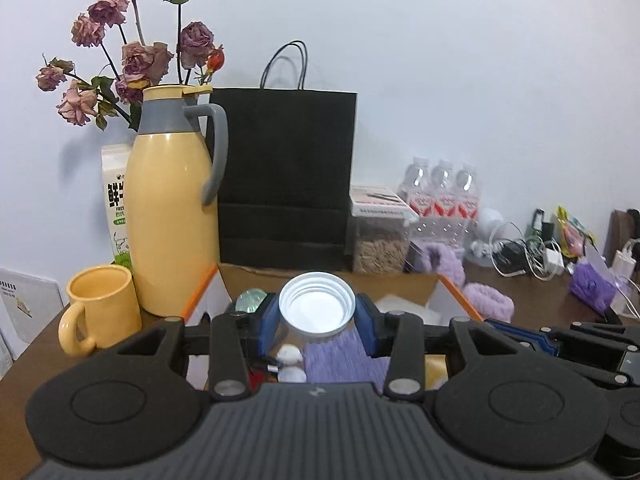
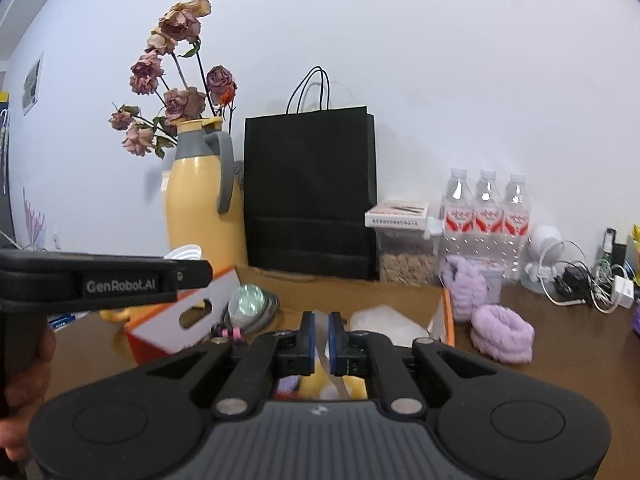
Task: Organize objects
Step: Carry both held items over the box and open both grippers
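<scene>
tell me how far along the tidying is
Partly done: the box already holds a purple cloth, small toys and a cable coil. In hand: the left gripper holds a white lid; the right gripper is shut. Left: purple bands and chargers on the table.

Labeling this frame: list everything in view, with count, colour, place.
flask: 1, yellow, desk left
dried roses: bunch, pink, behind flask
mug: 1, yellow, beside flask
milk carton: 1, white-green, behind flask
paper bag: 1, black, by wall
water bottles: 3, clear, right
scrunchies: 2, lilac, right of box
box: 1, orange-edged, centre
white lid: 1, in left tongs
left tongs: gripping lid
right tongs: shut on thin sheet
</scene>
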